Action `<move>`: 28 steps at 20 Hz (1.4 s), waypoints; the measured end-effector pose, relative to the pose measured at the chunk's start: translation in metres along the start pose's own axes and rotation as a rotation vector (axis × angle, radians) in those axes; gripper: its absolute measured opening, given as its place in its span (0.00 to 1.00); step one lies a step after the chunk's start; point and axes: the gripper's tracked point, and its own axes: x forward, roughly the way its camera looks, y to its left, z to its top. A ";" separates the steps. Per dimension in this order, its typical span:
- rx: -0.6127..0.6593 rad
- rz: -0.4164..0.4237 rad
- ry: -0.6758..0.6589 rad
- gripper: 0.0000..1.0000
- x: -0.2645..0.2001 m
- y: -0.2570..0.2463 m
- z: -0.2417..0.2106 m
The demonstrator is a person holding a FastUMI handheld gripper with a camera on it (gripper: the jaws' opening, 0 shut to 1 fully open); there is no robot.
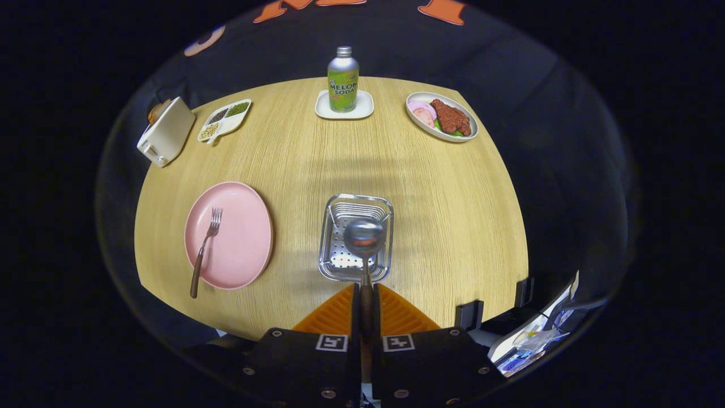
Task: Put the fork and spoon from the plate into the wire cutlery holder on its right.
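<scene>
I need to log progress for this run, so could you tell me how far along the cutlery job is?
Nothing is fully put away yet. In hand: the tool is shut on the spoon, both fingers pressing its handle, with the bowl held over the wire cutlery holder just ahead of the fingers. Left to do: release the spoon into the holder, then fetch the fork, which lies on the pink plate to the holder's left.

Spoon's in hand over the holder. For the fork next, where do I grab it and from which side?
While the gripper is shut on the spoon, plan for the fork: take the dark handle end, which overhangs the pink plate rim nearest the fingers. Probably come from above, fingers across the handle, where there is room beneath it.
</scene>
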 end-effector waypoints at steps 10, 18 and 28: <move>0.054 0.005 -0.237 0.12 0.003 0.006 0.047; 0.144 0.057 -0.650 0.47 -0.048 0.027 0.111; 0.030 0.108 -0.913 0.81 -0.087 0.115 0.134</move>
